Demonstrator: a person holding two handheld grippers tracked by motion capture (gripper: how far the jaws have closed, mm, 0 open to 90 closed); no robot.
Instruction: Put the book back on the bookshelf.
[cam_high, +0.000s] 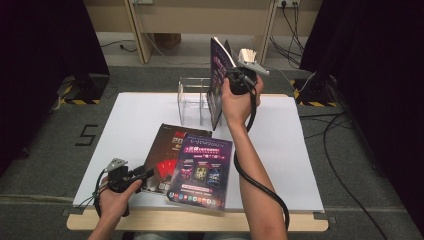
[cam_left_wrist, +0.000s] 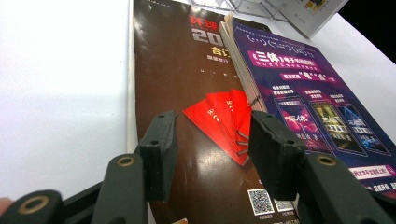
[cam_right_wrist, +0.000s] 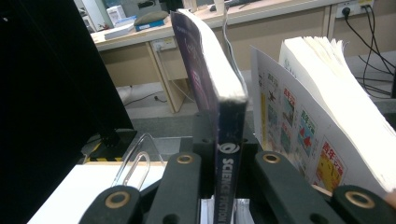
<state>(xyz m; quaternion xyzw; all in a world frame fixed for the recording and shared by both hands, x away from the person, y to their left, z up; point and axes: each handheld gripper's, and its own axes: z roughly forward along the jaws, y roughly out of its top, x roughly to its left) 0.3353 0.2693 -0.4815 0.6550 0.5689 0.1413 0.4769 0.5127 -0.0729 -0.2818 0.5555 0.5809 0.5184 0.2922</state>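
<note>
My right gripper (cam_high: 239, 76) (cam_right_wrist: 227, 140) is shut on the spine of a purple magazine (cam_high: 217, 85) (cam_right_wrist: 208, 70). It holds the magazine upright at the right end of a clear rack (cam_high: 192, 97). A brown magazine (cam_high: 167, 152) (cam_left_wrist: 187, 79) lies flat on the white board (cam_high: 125, 120). A second purple magazine (cam_high: 202, 170) (cam_left_wrist: 308, 102) overlaps its right side. My left gripper (cam_high: 148, 174) (cam_left_wrist: 210, 144) is open just over the brown magazine's near part, with nothing between the jaws.
Another magazine with fanned white pages (cam_right_wrist: 322, 116) stands close to the right of the held one; what supports it is hidden. The rack's clear edge (cam_right_wrist: 135, 163) rises left of my right jaws. Bare white board lies on both sides. Cables (cam_high: 345, 150) trail on the floor at right.
</note>
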